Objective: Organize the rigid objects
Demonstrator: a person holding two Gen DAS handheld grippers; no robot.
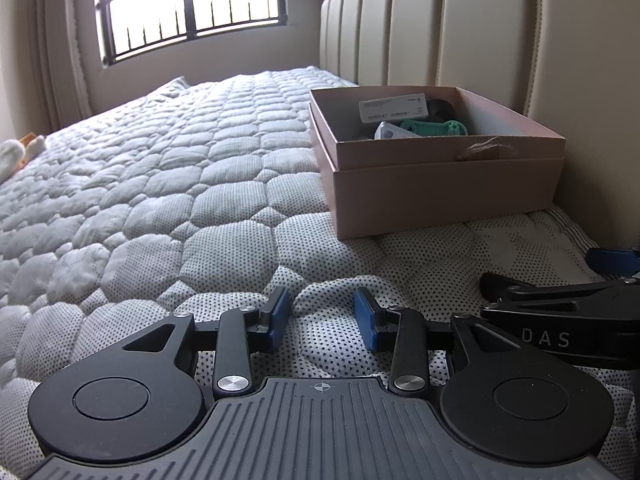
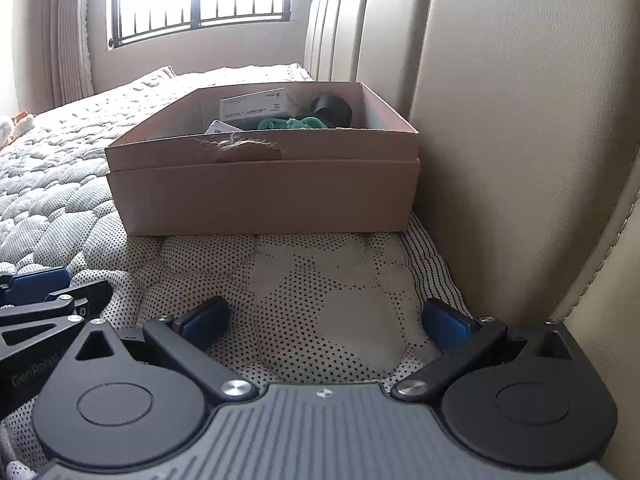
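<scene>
A pink-tan cardboard box (image 1: pixel 440 192) (image 2: pixel 264 196) stands on the quilted bed against the headboard. Inside it lie a white labelled packet (image 1: pixel 394 107) (image 2: pixel 252 110), a green plastic piece (image 1: pixel 434 128) (image 2: pixel 296 123), a black object (image 1: pixel 440 107) (image 2: pixel 334 110) and a small white item (image 1: pixel 390 131). My left gripper (image 1: pixel 322 318) is open and empty, low over the mattress, short of the box. My right gripper (image 2: pixel 324 320) is wide open and empty, in front of the box; it also shows at the right edge of the left wrist view (image 1: pixel 560 316).
The padded beige headboard (image 2: pixel 520 120) rises close on the right. A barred window (image 1: pixel 188 4) is at the far wall. A small plush toy (image 1: pixel 20 154) lies at the bed's far left edge. The quilted mattress (image 1: pixel 160 184) stretches left of the box.
</scene>
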